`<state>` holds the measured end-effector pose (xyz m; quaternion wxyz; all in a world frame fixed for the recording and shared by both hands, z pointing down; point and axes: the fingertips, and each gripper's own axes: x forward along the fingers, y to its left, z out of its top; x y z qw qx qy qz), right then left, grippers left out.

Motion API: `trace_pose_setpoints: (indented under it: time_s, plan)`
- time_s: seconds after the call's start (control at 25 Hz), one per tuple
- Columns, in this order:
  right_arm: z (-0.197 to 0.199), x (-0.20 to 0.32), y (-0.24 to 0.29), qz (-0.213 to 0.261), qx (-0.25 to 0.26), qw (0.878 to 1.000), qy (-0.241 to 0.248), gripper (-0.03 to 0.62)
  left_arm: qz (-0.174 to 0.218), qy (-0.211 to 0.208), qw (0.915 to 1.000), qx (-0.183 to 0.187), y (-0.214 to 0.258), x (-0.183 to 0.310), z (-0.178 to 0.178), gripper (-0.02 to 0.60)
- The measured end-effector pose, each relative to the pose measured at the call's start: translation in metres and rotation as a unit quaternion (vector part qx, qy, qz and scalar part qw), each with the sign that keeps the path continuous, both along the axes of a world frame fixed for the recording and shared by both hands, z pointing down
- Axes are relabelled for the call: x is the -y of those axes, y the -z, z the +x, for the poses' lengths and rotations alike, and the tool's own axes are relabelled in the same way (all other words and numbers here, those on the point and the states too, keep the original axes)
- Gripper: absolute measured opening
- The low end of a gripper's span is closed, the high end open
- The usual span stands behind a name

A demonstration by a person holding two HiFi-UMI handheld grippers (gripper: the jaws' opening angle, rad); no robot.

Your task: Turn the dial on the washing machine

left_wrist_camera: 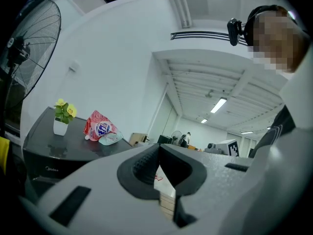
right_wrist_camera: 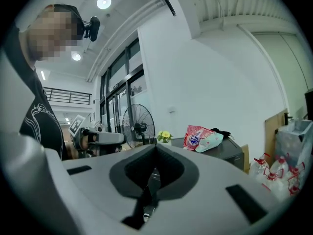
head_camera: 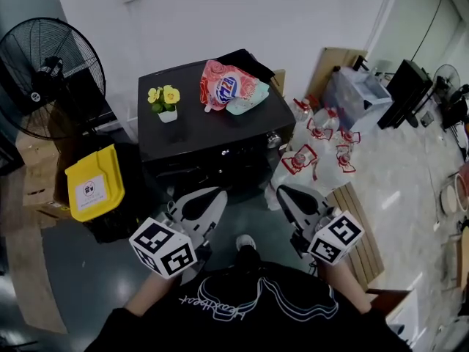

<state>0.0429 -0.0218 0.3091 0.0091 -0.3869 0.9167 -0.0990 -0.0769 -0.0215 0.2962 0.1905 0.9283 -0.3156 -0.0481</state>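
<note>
The black washing machine [head_camera: 220, 129] stands ahead of me against the white wall, its round silver dial [head_camera: 273, 139] on the front panel at the right corner. Both grippers are held level in front of my chest, well short of the machine. My left gripper [head_camera: 218, 194] has its jaws together with nothing between them, and its tips [left_wrist_camera: 159, 147] meet in the left gripper view. My right gripper [head_camera: 283, 191] is also shut and empty [right_wrist_camera: 155, 147], pointing towards the machine [right_wrist_camera: 229, 151]. The dial is hidden in both gripper views.
On the machine's lid stand a small potted yellow flower [head_camera: 165, 103] and a red-and-teal detergent bag [head_camera: 229, 86]. A black floor fan [head_camera: 47, 75] and a yellow bin [head_camera: 94, 182] are at the left. Bagged water bottles [head_camera: 319, 149] and a wooden pallet [head_camera: 360, 226] lie at the right.
</note>
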Motion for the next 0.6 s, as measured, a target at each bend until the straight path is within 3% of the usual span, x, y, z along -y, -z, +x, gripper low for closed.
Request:
trace_pose_setpoints:
  time_s: [0.6]
  plan:
    - [0.018, 0.012, -0.009, -0.01, 0.002, 1.0, -0.011, 0.003, -0.023, 0.002, 0.9997, 0.001, -0.016, 0.021, 0.013, 0.005]
